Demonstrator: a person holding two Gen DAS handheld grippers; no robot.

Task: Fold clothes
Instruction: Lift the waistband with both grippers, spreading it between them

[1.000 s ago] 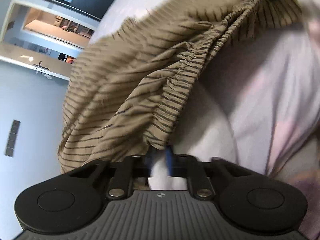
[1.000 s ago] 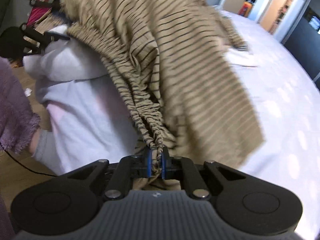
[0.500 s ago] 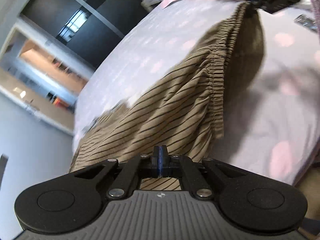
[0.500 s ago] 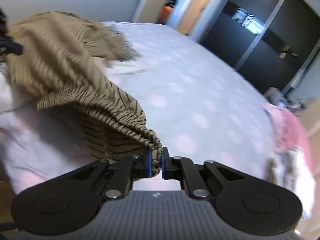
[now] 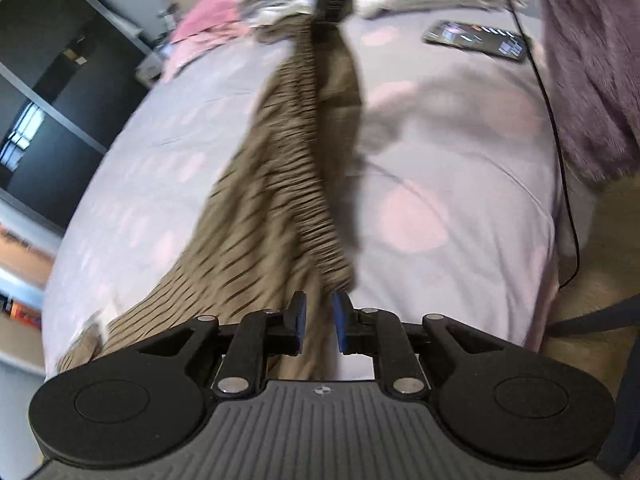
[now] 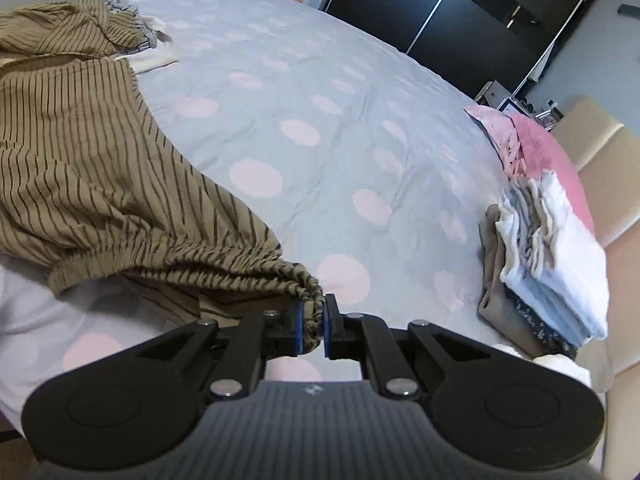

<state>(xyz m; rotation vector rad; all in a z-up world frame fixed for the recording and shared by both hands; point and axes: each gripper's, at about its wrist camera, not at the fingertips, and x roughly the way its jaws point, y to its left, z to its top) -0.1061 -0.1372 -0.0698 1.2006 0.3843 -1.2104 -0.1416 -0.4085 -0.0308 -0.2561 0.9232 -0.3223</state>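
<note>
Spread with a dotted sheet, wide bed. Left gripper opening, waistband slipped free just ahead of its blue pads, where a second ago clamped tight. Right gripper clenched on the gathered waistband of the striped trousers, now laid flat across the bed rather than hanging in the air. Ready for folding, likely. Seen only from the left: phone, cable. Only from the right: folded stack.
</note>
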